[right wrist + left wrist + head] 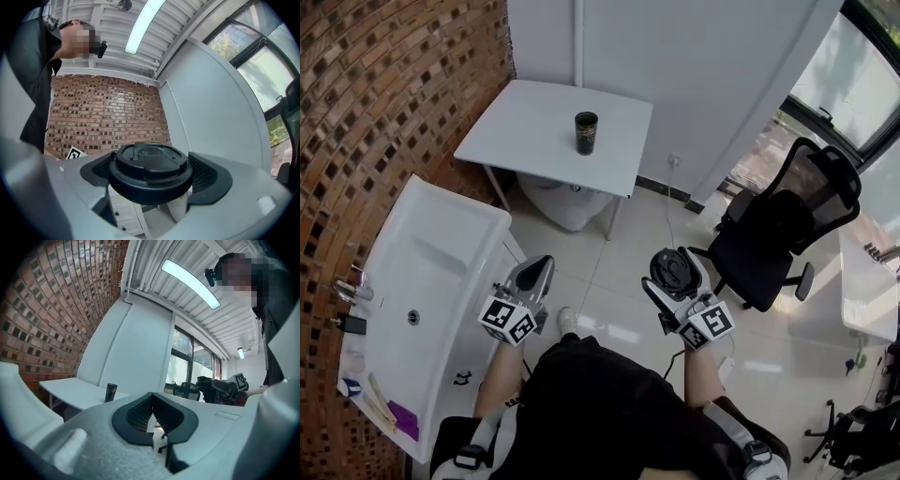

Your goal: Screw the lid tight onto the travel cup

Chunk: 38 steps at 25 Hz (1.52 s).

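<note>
**Item 1. Travel cup** [586, 132]: dark and upright. It stood alone towards the far side of a white surface [525, 131]. That surface sat in the corner between a brick wall [394, 84] and a plain white wall. Nothing touched the cup, and both grippers were well apart from it, over the pale tiled floor [619, 234].

**Item 2. Lid** [151, 164]: black and round, with a raised tab on its top face. It was held roughly level, top face up, by the right gripper [675, 277]. The jaws were clenched on its rim, with the ribbed black pads [206, 176] against opposite edges.

**Item 3. Left gripper** [153, 417]: the jaws were pressed fully together with nothing between them. In the left gripper view the cup showed small on the surface, to the left of the jaws.

**Item 4. Surroundings:** a white washbasin [431, 262] ran along the brick wall at the left. A black office chair [778, 234] stood at the right, near a window. A person in a black top [609, 412] was at the lower edge of the head view, holding one gripper in each hand. The two grippers were side by side and apart.
</note>
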Motion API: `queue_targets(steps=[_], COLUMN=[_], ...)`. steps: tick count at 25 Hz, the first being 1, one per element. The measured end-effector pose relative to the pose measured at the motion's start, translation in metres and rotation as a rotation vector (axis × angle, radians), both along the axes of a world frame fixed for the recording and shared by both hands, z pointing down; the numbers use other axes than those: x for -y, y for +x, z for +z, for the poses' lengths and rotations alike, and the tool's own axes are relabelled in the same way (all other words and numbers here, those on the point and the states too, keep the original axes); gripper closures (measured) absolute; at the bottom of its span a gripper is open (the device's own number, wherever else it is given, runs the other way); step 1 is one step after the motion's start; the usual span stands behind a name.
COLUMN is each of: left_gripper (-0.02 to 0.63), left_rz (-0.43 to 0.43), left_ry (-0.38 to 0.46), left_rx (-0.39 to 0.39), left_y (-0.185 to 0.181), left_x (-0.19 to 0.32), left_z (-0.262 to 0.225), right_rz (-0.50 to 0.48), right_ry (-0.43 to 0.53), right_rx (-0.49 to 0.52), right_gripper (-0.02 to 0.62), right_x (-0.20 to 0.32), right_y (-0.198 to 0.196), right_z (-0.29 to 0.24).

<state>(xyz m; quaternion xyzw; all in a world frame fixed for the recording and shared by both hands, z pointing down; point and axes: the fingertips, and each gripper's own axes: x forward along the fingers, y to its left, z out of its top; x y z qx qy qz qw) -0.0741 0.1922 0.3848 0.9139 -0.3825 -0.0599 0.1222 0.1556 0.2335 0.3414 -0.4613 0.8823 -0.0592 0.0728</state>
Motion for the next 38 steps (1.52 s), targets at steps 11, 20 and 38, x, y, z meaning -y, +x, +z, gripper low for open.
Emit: queue_targets(steps=[11, 20, 38], left_gripper=[0.603, 0.603, 0.603], left_rz=[0.014, 0.035, -0.031], left_ry=[0.017, 0.019, -0.022], left_rx=[-0.023, -0.024, -0.012], left_y=[-0.016, -0.032, -0.057], left_x=[0.092, 0.139, 0.217], left_z=[0.000, 0.002, 0.024], right_rz=[0.012, 0.030, -0.019], right_ry=[0.030, 0.020, 0.022], right_rx=[-0.037, -0.034, -0.082], right_gripper=[0.123, 0.123, 0.123], right_x=[0.080, 0.139, 0.236], right_y=[-0.018, -0.034, -0.061], right_z=[-0.014, -0.013, 0.003])
